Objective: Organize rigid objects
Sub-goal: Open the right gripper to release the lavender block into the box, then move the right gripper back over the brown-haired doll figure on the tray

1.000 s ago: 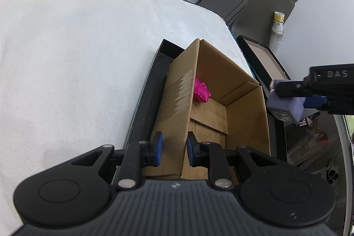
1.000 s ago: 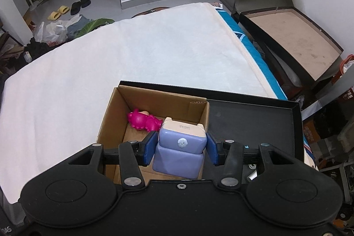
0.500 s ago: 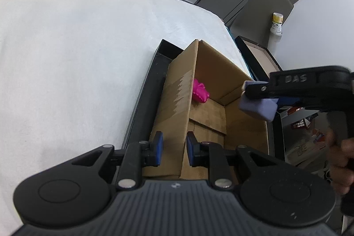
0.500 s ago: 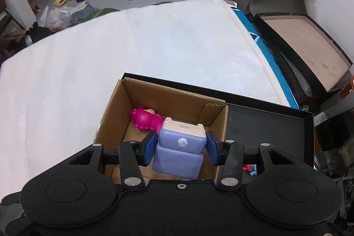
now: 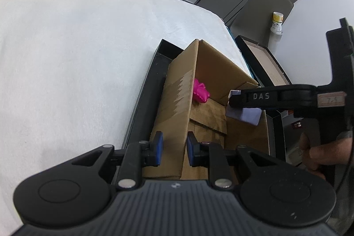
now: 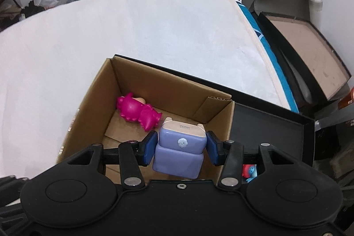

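The purple toy [image 6: 180, 150], a blocky figure with a beige top and a small white mark on its side, is held in the right tool [image 6: 180, 148]. The two blue pads [image 6: 150, 147] press on its left and right sides. The toy hangs over the open cardboard box [image 6: 93, 103], above the near right part of the inside, and it does not touch the bottom. In the left wrist view the same toy [image 5: 243, 113] shows under the black finger of the right tool [image 5: 243, 103], over the right side of the box [image 5: 177, 103].

A pink toy [image 6: 138, 111] lies on its side on the bottom of the box, in the far left corner, close to the purple toy but apart from it. In the left view the pink toy [image 5: 200, 92] shows behind the left wall.

The left tool [image 5: 173, 148] is low at the near end of the box. Its pads [image 5: 158, 148] stand on both sides of the near left wall, with a small gap to the cardboard, so it is slightly spread and grips nothing.

The box stands in a flat black tray [image 6: 272, 132], which lies on a white bed [image 6: 132, 32]. At the near right corner of the tray a small red and blue thing [image 6: 250, 171] shows, too hidden to name. A hand [image 5: 318, 154] holds the right tool's grip.
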The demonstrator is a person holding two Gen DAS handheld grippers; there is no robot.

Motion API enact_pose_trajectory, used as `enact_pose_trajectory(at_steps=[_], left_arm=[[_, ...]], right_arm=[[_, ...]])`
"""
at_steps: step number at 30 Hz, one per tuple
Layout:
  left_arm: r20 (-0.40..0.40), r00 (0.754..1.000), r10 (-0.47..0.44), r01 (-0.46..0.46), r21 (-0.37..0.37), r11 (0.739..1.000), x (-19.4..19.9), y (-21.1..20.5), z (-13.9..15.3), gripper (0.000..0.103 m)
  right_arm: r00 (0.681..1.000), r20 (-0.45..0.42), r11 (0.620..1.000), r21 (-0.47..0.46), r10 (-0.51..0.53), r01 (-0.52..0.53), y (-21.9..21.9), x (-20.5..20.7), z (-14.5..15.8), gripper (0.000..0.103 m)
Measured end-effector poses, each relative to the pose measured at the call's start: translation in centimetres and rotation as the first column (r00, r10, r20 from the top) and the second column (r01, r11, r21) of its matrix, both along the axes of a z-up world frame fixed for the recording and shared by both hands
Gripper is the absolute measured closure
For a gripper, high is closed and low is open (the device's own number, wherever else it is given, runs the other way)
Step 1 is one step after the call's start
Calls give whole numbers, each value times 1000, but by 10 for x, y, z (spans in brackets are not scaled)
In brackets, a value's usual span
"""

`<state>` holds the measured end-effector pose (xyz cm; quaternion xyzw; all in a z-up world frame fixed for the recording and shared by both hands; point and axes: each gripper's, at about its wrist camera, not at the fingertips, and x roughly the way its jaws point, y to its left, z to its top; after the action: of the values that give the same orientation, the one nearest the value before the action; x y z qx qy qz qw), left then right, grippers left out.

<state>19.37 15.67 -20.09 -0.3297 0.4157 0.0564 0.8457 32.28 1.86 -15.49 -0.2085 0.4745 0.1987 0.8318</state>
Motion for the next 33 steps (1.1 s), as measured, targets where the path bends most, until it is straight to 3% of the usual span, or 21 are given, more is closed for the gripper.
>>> enact_pose_trajectory(at_steps=[8,25,33], left_arm=[[-5,1000,-8,8,-3,1000,3,-2,-3,82],[-4,1000,-10,10,11,1000,3,-3,-1,82],[-9,1000,-6,7,23,1000,5,-5,2,82]], right_arm=[[999,10,999,17,-40,40,-4,3,-5,54],[998,-20,995,84,-56,58,-44,-13,30,48],[997,-14,991,113,-73,74,-70,-20,51,32]])
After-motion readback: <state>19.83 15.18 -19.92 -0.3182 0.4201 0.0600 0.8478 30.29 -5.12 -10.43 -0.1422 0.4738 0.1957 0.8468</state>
